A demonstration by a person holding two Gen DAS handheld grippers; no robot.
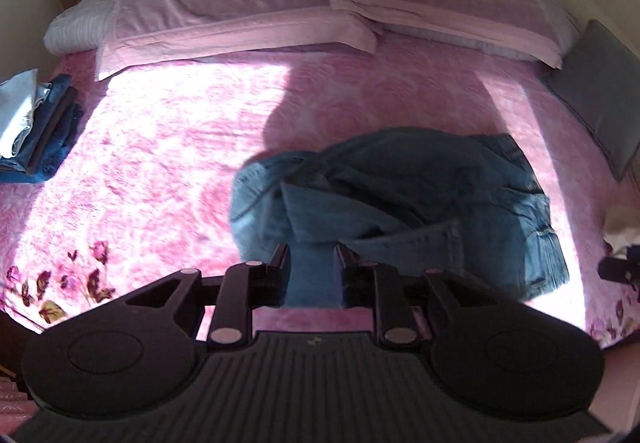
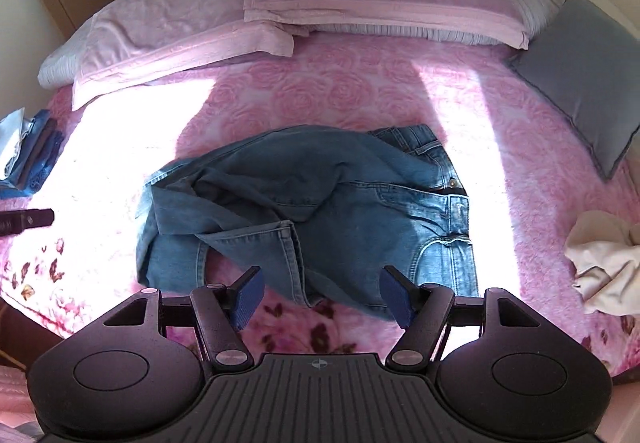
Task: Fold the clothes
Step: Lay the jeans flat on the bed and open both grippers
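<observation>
Blue denim jeans [image 2: 304, 211] crumpled mid-bed on pink bedspread [image 2: 340, 83], right gripper [image 2: 320, 289] jaws spread wide above near hem, left gripper [image 1: 312, 263] jaws narrowly parted, denim showing between them, grip unclear, folded stack [image 1: 36, 127] far left.

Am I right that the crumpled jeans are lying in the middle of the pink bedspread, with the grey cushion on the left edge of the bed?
Not quite. The jeans do lie crumpled in the middle of the pink bedspread, but the grey cushion sits at the right edge, as the right wrist view shows. The left edge holds a stack of folded clothes.

Home bedroom: pink bed [image 2: 320, 91], pillows [image 2: 180, 39].
</observation>
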